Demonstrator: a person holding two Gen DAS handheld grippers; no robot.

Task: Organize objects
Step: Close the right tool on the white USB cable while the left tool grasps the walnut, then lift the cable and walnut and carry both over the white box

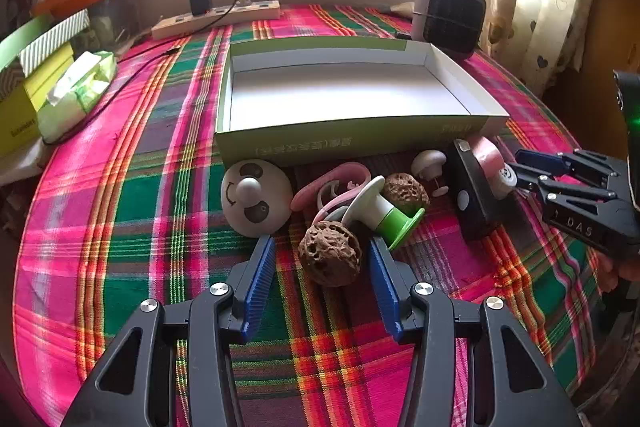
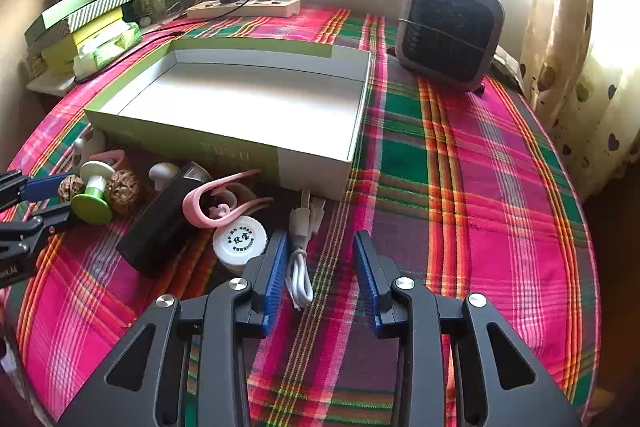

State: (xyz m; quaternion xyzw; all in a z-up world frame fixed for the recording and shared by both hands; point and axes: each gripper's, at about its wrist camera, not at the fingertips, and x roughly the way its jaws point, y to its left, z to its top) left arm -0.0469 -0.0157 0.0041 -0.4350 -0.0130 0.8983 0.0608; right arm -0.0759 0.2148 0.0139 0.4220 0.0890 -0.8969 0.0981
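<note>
Objects for sorting lay heaped on the plaid tablecloth (image 2: 500, 187) against the near wall of the green-and-white box (image 1: 340, 143), whose inside was bare — nothing yet organized. From largest down: the black case (image 2: 160, 227), panda-face toy (image 1: 256, 197), pink clip (image 2: 218, 205), white cable (image 2: 300, 267), walnut (image 1: 330, 253). The left gripper (image 1: 322, 263) stood open astride the walnut, pads clear of it; the right gripper (image 2: 320, 263) gaped partway — the cable just inside its left pad, ungripped.

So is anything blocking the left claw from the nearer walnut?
Nothing visible does. The walnut lies on the cloth in the gap ahead of the open left claw; the green-and-white spool sits just behind it.
</note>
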